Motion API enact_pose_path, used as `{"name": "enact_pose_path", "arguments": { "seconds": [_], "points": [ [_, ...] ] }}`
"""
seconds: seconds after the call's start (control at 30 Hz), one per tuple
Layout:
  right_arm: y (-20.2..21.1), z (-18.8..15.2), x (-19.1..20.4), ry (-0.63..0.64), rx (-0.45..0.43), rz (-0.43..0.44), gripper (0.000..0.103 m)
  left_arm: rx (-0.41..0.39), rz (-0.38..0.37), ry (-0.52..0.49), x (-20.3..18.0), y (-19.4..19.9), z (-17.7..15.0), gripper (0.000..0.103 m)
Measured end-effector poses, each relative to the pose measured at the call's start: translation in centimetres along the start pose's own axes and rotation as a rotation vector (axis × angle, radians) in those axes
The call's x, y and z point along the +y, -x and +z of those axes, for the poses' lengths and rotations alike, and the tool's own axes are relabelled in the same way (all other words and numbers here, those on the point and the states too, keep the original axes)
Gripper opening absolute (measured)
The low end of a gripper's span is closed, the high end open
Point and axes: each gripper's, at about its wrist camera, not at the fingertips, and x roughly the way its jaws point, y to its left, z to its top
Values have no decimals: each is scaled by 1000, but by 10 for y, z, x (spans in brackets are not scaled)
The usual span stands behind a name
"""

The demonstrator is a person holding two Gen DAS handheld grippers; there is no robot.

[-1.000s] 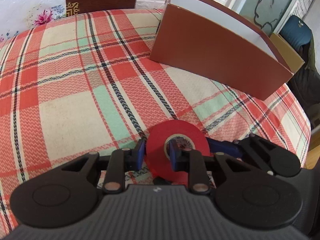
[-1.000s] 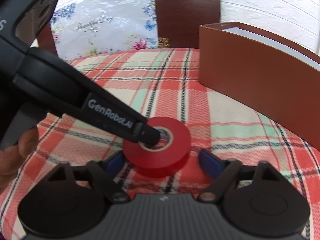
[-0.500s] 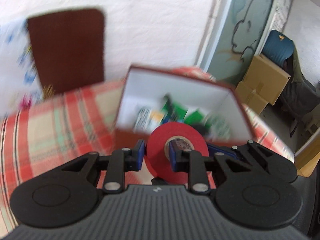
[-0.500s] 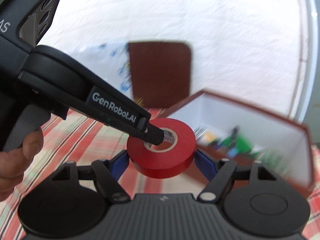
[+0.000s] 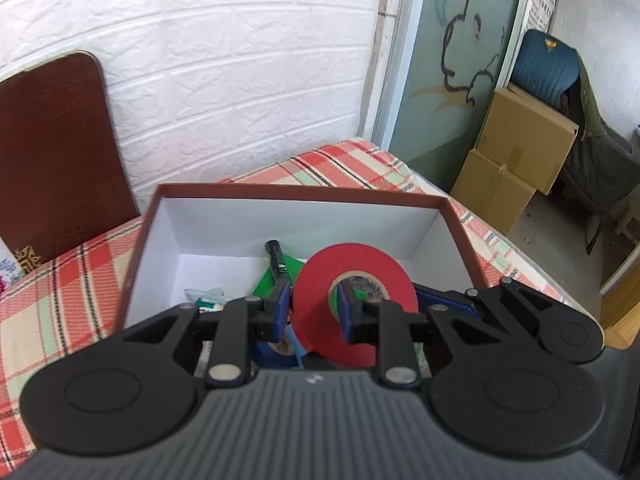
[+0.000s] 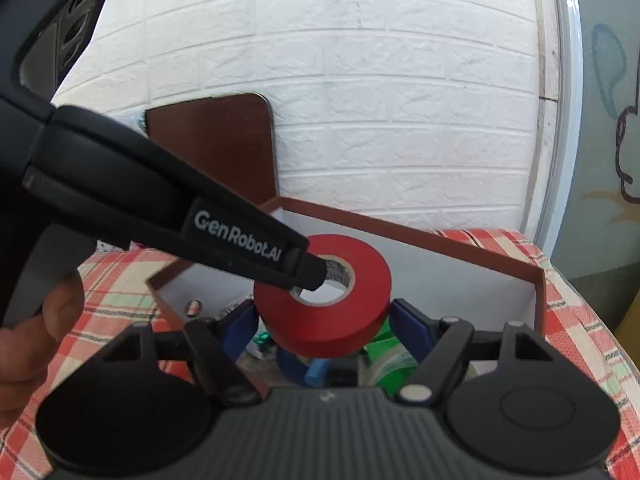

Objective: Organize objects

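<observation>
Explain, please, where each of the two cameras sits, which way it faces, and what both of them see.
Left wrist: sits on the left gripper, faces forward and down into the open brown box; its own fingers pinch the wall of the red tape roll, and the right gripper's blue finger shows behind it.
Right wrist: sits on the right gripper, faces the same box and the white brick wall; the left gripper and the person's hand cross from the left.
Shared: red tape roll, box, wall, brown chair back.

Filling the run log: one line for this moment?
left gripper: shut on red tape roll | right gripper: open beside roll | over brown white-lined box
</observation>
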Motion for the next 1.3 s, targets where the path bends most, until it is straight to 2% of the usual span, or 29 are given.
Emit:
{"name": "enact_pose_path", "arguments": {
  "seconds": [0.13, 0.17, 0.23, 0.27, 0.37, 0.57, 0.67, 0.93, 1.23, 1.3],
  "points": [
    [-15, -5, -10, -22, 19, -8, 74, 11, 6, -9, -4, -10, -1, 26],
    [-17, -7, -14, -28, 21, -15, 75, 12, 12, -6, -4, -10, -1, 29],
    [-25, -10, -18, -40, 29, -54, 78, 2, 74, -15, -7, -9, -2, 36],
    [-28, -11, -21, -50, 31, -75, 82, -12, 103, -28, -7, -5, -4, 43],
    [-24, -13, -26, -104, 31, -55, 80, -46, 158, -57, -4, 8, -9, 43],
    [0, -10, -14, -149, 13, -66, 82, -54, 222, -43, 8, 38, -29, 44],
    [15, -12, -6, -176, 3, -69, 85, -70, 241, -26, 17, 56, -44, 48],
    [61, -33, 40, -215, -52, -86, 86, -96, 274, 11, 37, 102, -85, 49],
    [101, -49, 67, -321, -78, -75, 90, -105, 340, 36, 60, 132, -129, 57],
    [108, -52, 73, -333, -83, -67, 91, -108, 340, 64, 66, 139, -141, 64]
  ]
}}
